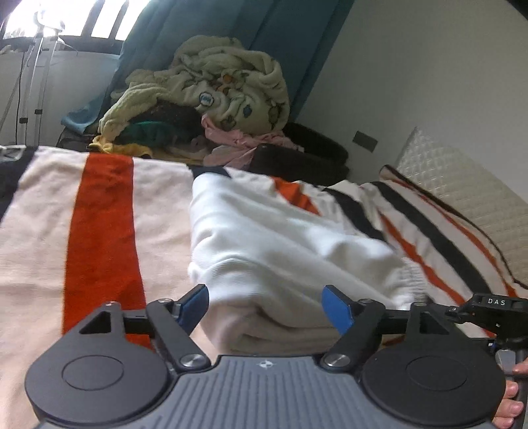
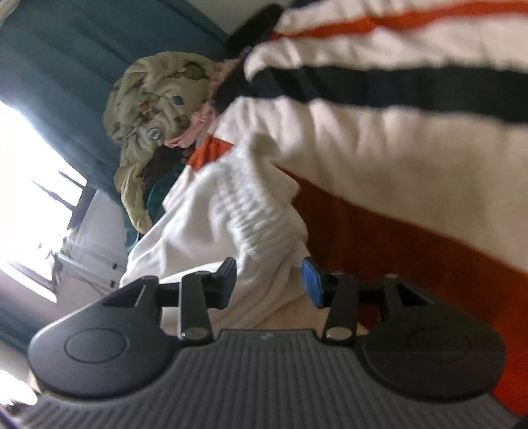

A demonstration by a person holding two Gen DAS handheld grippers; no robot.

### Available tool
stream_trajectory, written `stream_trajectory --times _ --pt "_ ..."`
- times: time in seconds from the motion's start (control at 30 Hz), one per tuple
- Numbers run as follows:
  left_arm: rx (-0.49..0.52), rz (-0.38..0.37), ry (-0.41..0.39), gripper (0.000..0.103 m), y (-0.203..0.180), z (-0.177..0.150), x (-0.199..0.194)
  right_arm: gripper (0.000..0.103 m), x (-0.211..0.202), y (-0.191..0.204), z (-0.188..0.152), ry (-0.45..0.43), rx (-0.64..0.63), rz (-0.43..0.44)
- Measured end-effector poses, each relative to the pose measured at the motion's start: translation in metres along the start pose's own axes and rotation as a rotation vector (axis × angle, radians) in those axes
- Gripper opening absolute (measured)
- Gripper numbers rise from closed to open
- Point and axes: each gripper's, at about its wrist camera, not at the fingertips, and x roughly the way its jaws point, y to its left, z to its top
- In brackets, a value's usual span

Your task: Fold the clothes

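Observation:
A white garment (image 1: 280, 237), folded into a thick bundle, lies on the striped blanket (image 1: 102, 211). My left gripper (image 1: 267, 305) is low at the bundle's near end. Its blue pads (image 1: 336, 307) stand wide on either side of the folded edge, open, not pressing it. In the right wrist view the same white garment (image 2: 231, 211) shows its ribbed elastic band. My right gripper (image 2: 270, 283) straddles a fold of it, open, with a gap of blanket (image 2: 396, 158) showing beside the right pad (image 2: 312, 283).
A heap of clothes and a cream printed blanket (image 1: 214, 82) sits behind the bed by the teal curtain (image 1: 264, 29). A quilted headboard (image 1: 462, 184) runs along the right. A hand (image 1: 513, 399) holds the other gripper's handle at the lower right.

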Motion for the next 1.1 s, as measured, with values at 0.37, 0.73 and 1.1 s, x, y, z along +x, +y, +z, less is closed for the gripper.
stream_trajectory --times 0.37,0.73,1.1 --pt "0.181 0.109 -0.183 0.102 -0.093 0.030 -0.183 0.048 -0.154 0.113 -0.013 -0.104 -0.404 0.147" --pt "0.175 0.213 -0.246 0.103 -0.137 -0.003 -0.306 0.094 -0.255 0.146 -0.056 -0.228 -0.571 0.201" --pt "0.188 0.239 -0.263 0.103 -0.128 -0.038 -0.322 0.097 -0.232 0.122 -0.119 -0.241 -0.619 0.115"
